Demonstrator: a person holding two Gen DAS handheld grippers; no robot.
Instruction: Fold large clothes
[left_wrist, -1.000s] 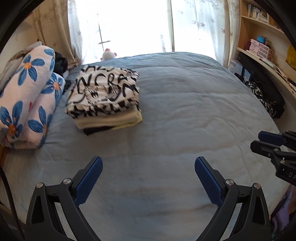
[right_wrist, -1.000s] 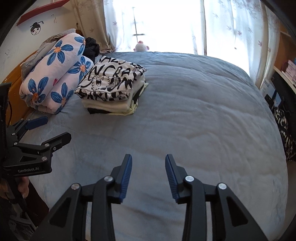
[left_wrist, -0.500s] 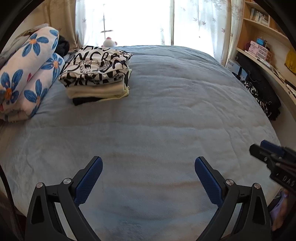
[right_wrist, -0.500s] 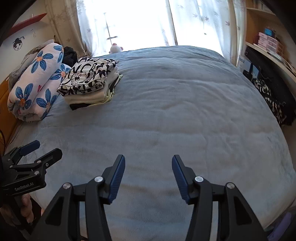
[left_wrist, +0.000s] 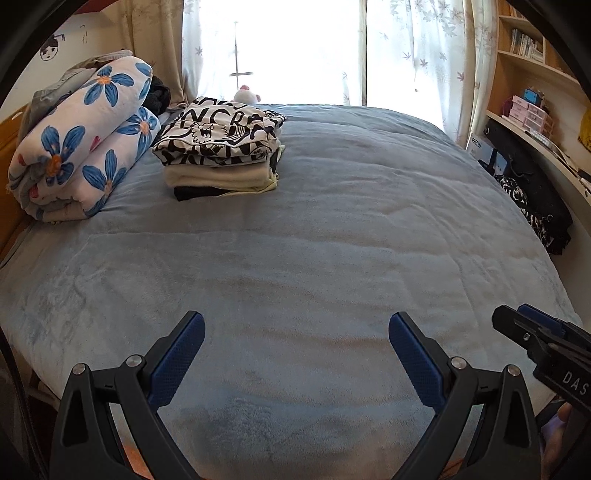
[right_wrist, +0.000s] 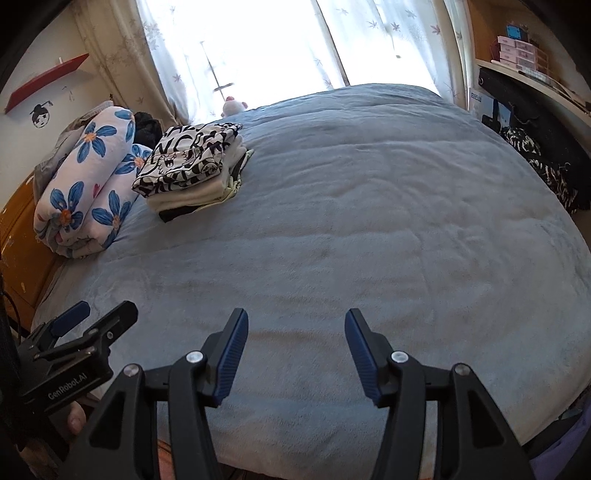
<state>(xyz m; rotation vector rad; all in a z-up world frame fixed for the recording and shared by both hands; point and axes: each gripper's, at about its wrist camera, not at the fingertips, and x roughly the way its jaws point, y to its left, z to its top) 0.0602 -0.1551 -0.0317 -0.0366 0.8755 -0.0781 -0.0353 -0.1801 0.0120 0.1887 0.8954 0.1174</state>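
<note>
Both the left gripper (left_wrist: 296, 338) and right gripper (right_wrist: 296, 334) hang empty, jaws apart, well short of the folded stack (left_wrist: 219, 155); the right has just widened. Next needs another garment fetched.

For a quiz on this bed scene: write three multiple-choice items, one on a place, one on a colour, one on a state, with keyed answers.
1. Where is the folded pile?
A. beside the floral quilt
B. on the shelf
C. on the floor

2. What colour is the bedspread?
A. red
B. blue-grey
C. green

3. How is the left gripper?
A. shut on cloth
B. shut, empty
C. open, empty

Answers:
1 A, the pile lies on the bed right of the quilt.
2 B, both views show blue-grey plush.
3 C, its fingers stand wide apart over bare bedspread.
</note>
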